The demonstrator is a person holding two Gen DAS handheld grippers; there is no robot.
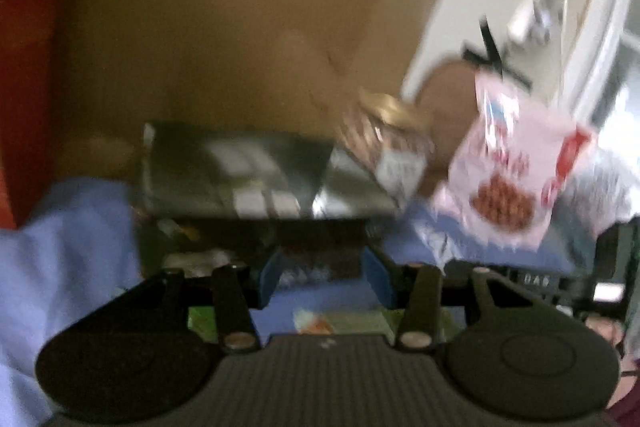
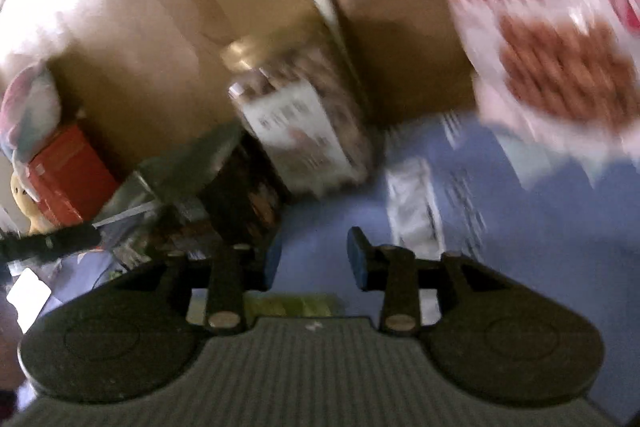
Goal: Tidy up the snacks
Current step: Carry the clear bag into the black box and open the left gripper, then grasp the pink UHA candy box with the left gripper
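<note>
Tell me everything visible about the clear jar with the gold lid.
The jar is clear plastic by its look, squarish, with a gold screw lid and a white printed label; brownish contents show through the walls. It leans, lid towards the cardboard box, with its base on the blue cloth beside a dark packet. Neither gripper touches it. Blur hides the label text.

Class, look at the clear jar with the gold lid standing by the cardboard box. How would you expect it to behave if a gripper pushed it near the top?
The jar looks tall for its base, so a high push would probably tip it rather than slide it. It stands on blue cloth, which may grip the base. It seems full, so likely fairly heavy.
</note>
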